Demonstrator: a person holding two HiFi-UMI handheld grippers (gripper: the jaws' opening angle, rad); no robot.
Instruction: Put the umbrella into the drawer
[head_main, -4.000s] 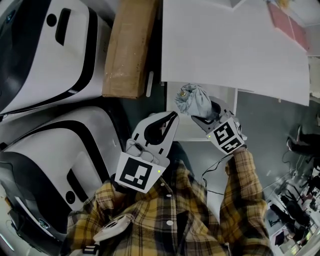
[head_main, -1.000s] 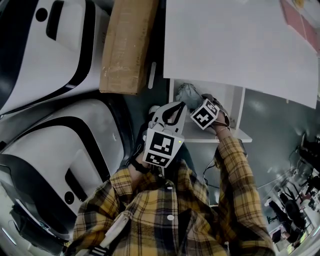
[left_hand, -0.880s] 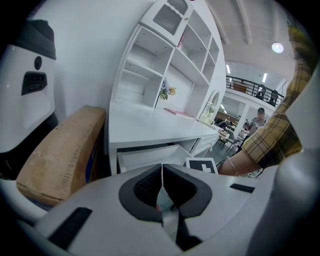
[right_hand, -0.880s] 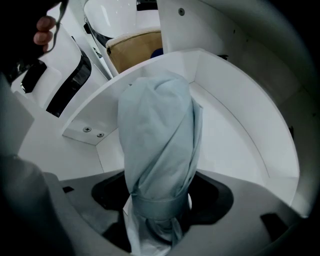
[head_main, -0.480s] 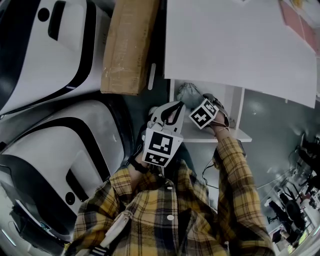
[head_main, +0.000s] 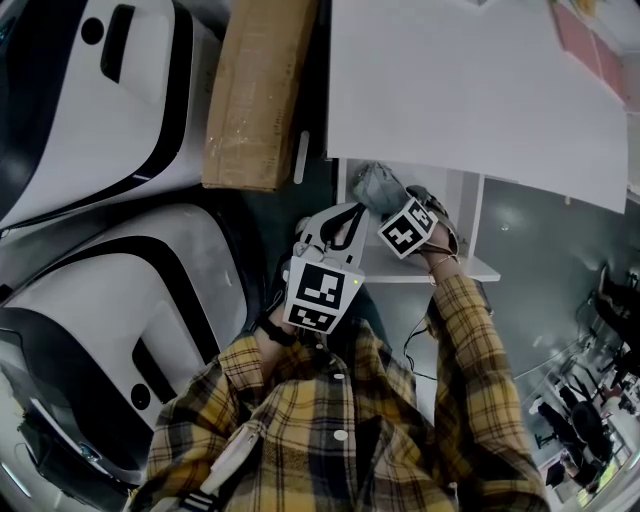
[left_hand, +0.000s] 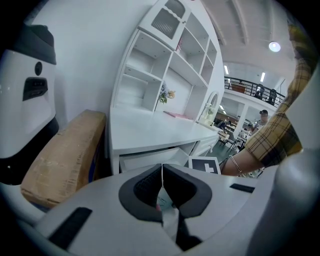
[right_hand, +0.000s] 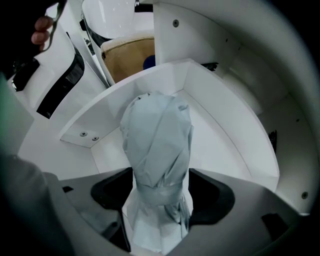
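Head view: the drawer (head_main: 455, 215) stands pulled out from under the front edge of the white counter (head_main: 450, 90). The grey folded umbrella (head_main: 372, 185) sits inside it, in the corner by the counter's edge on the side nearest the cardboard box (head_main: 258, 95). My right tool (head_main: 388, 207) points down into the drawer over the umbrella. My left tool (head_main: 352, 212) is just beside it, at the drawer's left wall.

Left gripper view: the left tool (left_hand: 161, 167) is closed, its pads meeting at the tips with nothing between them. Past it I see the counter (left_hand: 150, 132), the drawer (left_hand: 145, 160) below its edge and the box (left_hand: 60, 155) at the left.

Right gripper view: the right tool (right_hand: 161, 182) has its jaws spread wide. The umbrella (right_hand: 157, 135) stands between them, strapped shut with a band. The pads sit at its sides without squeezing it. Its far end reaches toward the drawer's (right_hand: 220, 145) back corner.
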